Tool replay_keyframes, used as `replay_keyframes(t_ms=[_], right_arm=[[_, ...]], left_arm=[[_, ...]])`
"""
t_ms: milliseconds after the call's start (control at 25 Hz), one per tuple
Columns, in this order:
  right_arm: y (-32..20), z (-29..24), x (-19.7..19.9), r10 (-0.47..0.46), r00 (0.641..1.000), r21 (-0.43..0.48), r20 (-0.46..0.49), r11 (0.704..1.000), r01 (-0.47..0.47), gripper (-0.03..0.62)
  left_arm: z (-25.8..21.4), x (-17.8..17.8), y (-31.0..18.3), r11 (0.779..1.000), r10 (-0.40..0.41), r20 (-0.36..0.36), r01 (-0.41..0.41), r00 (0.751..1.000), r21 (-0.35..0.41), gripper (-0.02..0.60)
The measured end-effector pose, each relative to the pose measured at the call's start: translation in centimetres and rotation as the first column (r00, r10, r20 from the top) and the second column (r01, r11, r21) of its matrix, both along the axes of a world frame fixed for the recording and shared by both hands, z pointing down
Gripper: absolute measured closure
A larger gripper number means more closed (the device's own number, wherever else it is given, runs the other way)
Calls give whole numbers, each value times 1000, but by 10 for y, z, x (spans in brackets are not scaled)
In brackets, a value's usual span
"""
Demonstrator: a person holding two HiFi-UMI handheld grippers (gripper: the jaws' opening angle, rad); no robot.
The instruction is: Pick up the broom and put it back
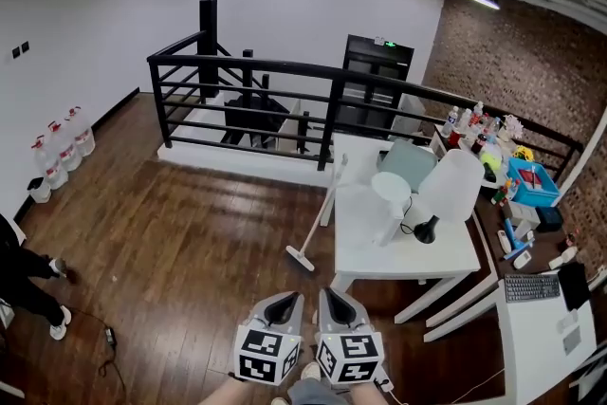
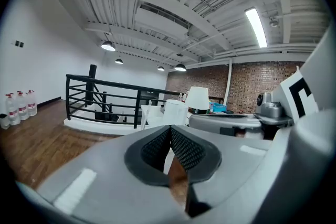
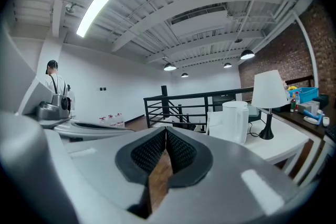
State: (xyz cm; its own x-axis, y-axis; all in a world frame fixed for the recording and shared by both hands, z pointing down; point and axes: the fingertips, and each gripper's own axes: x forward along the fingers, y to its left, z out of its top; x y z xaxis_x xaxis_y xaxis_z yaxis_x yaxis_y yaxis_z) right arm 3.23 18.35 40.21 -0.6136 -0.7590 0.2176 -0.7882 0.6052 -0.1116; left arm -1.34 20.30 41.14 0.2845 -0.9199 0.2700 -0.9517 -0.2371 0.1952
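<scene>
A white broom [image 1: 317,215] leans against the left edge of the white table [image 1: 379,247]. Its head rests on the wood floor and its handle tips toward the railing. My two grippers sit side by side at the bottom of the head view, well short of the broom. The left gripper [image 1: 282,303] is shut, its pads meeting with nothing between them [image 2: 169,131]. The right gripper [image 1: 334,298] is likewise shut and empty [image 3: 166,134]. Both point roughly level toward the table and the railing.
A lamp [image 1: 455,190] and a white cylinder [image 1: 391,194] stand on the table. A black railing [image 1: 285,69] fences the stairwell behind. Spray bottles [image 1: 62,147] line the left wall, a person's legs [image 1: 28,285] show at the left edge, and a desk with a keyboard [image 1: 533,286] is right.
</scene>
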Motion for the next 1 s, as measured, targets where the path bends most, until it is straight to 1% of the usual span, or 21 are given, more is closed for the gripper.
replay_keyframes(t_ms=[160, 280, 600, 1000], right_arm=[[-24, 7, -9, -4, 1000, -2, 6, 1000, 4, 594], [-50, 10, -16, -4, 1000, 5, 10, 1000, 4, 594], [-142, 10, -30, 9, 999, 13, 32, 1000, -9, 594], [-248, 20, -38, 30, 997, -9, 66, 1000, -29, 594]], left_arm=[[10, -6, -23, 1000, 1, 9, -1, 1000, -8, 577], [13, -12, -50, 1000, 1, 15, 0, 1000, -11, 577], [16, -25, -142, 1000, 2, 36, -1, 999, -20, 577], [20, -35, -251, 1000, 7, 66, -5, 998, -30, 577]])
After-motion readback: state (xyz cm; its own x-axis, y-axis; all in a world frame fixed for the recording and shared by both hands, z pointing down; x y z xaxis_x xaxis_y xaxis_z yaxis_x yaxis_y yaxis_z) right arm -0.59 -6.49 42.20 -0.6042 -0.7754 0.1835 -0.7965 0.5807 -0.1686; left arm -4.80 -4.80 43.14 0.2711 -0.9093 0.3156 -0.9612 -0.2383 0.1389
